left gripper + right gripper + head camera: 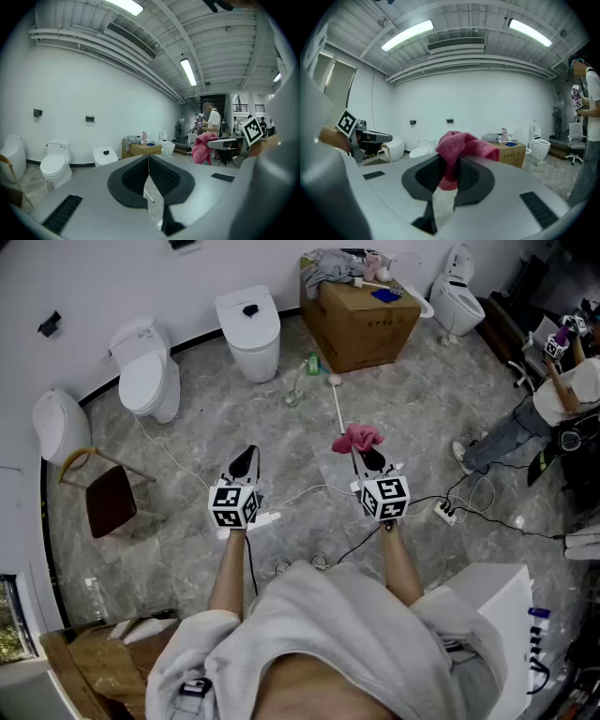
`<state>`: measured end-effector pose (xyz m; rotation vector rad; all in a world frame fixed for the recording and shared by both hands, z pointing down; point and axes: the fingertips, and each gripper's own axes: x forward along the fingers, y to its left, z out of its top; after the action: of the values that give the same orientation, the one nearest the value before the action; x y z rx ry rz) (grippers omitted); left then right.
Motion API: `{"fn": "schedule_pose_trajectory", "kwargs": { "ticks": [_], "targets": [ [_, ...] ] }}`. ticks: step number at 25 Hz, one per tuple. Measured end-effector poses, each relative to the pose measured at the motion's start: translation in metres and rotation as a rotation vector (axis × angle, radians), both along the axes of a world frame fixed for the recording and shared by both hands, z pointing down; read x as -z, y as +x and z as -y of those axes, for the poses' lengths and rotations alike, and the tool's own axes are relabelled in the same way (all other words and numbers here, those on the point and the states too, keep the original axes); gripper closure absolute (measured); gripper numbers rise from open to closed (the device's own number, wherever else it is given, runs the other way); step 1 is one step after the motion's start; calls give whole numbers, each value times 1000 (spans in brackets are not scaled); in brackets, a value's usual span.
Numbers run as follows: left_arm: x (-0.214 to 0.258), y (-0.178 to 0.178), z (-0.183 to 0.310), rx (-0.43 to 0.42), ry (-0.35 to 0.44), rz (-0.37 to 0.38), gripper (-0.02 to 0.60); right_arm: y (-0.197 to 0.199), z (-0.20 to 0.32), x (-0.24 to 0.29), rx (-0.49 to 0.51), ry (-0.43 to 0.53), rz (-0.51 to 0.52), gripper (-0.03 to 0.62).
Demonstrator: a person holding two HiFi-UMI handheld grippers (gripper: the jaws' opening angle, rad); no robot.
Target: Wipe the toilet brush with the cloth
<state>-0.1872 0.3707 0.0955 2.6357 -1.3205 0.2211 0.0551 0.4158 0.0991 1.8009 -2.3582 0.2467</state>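
two pairs of tongs are held out low over the grey marble floor (187,418), one in each of the person's hands. the left tongs (248,456) are pressed together with nothing between them, and they hang clear of everything. the right tongs (367,457) are pinching one pink cloth (358,438), which bunches up above their tips and droops a little to each side.

there is one toilet brush (337,401). it lies flat on the floor just beyond the cloth, its thin white handle running away from the person and its head nearest the cardboard box (361,320). the near end of the handle reaches the cloth as seen from above; i cannot tell whether the two touch.

i count four toilets: three along the left wall (60,423) (148,371) (251,329) and one (457,282) in the far right corner. the single box stands between the third and fourth, with rags and small items heaped on top. one green bottle (313,363) stands on the floor beside the box, near the brush's head. one chair (108,498) with a dark red seat sits at the left, by the first toilet. a white power strip (442,513) lies to the right of the right tongs. a second person (553,395) stands at the right edge.
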Motion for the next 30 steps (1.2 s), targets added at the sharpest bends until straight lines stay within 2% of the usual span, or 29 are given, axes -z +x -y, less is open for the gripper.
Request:
{"fn": "schedule_pose_trajectory", "kwargs": {
  "ticks": [14,30],
  "targets": [
    [-1,3,-3,14,-9,4,558,-2,1,-2,25,-3,14,526],
    [-12,60,6,6,-23,44,558,42,7,-19,71,-33,45,526]
  ]
}}
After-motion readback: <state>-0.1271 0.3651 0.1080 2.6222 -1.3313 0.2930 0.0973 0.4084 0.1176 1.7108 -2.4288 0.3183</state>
